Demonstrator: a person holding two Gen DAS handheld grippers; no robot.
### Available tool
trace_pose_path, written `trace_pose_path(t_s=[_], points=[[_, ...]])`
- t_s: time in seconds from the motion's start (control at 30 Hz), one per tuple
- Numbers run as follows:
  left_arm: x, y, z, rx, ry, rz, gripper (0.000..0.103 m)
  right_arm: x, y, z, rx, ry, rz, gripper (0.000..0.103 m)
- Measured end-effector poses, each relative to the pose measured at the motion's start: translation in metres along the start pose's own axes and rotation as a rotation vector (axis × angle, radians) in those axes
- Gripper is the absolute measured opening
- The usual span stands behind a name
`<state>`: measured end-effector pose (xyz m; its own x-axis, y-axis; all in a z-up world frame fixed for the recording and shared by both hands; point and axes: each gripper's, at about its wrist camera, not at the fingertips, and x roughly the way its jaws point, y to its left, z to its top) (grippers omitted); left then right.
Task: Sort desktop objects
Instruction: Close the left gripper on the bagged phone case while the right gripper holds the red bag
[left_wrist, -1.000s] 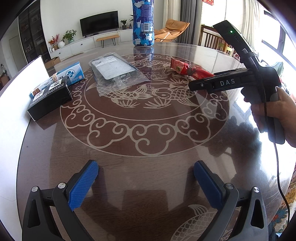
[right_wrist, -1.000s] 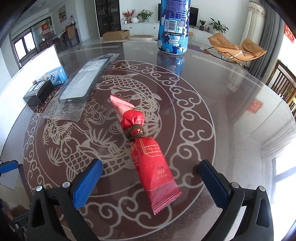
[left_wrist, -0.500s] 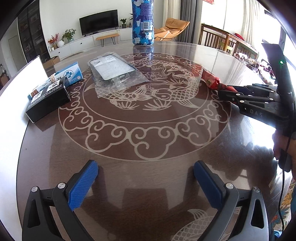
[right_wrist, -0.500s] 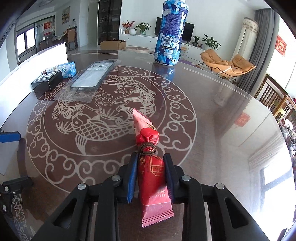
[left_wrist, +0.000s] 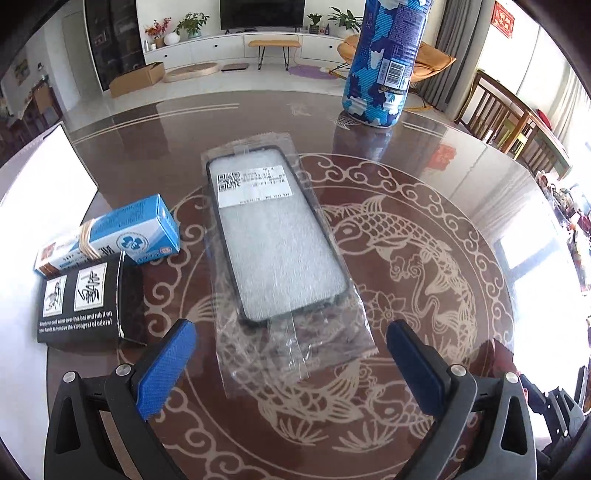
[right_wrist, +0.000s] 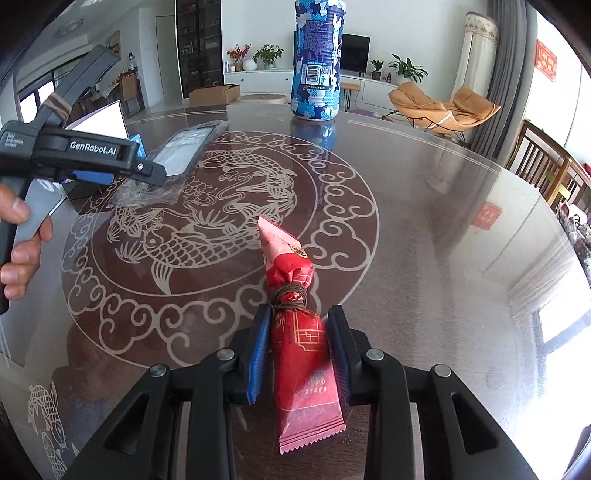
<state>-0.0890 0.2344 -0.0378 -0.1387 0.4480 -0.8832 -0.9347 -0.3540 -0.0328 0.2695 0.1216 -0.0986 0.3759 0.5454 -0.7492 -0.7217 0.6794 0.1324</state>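
Observation:
My right gripper is shut on a red snack packet tied with brown cord, and holds it over the round table. My left gripper is open, its blue pads on either side of the near end of a phone case in a clear plastic bag. The left gripper also shows in the right wrist view, over the bag's edge. A corner of the red packet shows in the left wrist view.
A blue-and-white box bound with a rubber band and a black box lie left of the bag. A tall blue camouflage-pattern bottle stands at the far side of the table. A white board lies at the left edge.
My left gripper has moved forward to the bagged phone case and now straddles its near end. My right gripper closed on the red packet and has lifted it slightly.

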Motion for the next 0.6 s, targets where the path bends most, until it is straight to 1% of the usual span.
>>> trace_pose_path(t_s=[0.07,0.13,0.33,0.37,0.47,0.6], points=[[0.007,0.002,0.016,-0.023,-0.003,0.024,0.103,0.0,0.0,0.0,0.002,0.0,0.002,0.031],[0.018,0.007,0.029,-0.06,0.005,0.031,0.103,0.0,0.0,0.0,0.008,0.001,0.01,0.031],[0.05,0.017,0.041,-0.135,0.049,0.059,0.103,-0.001,-0.002,-0.001,0.016,0.001,0.018,0.031],[0.053,0.017,0.042,-0.138,0.05,0.067,0.103,-0.001,-0.002,-0.001,0.016,0.001,0.019,0.031],[0.057,0.007,0.044,-0.102,0.037,0.102,0.103,-0.001,-0.003,-0.001,0.017,0.0,0.019,0.031],[0.06,-0.005,0.045,-0.077,0.01,0.099,0.103,-0.001,-0.003,-0.001,0.017,0.0,0.019,0.031]])
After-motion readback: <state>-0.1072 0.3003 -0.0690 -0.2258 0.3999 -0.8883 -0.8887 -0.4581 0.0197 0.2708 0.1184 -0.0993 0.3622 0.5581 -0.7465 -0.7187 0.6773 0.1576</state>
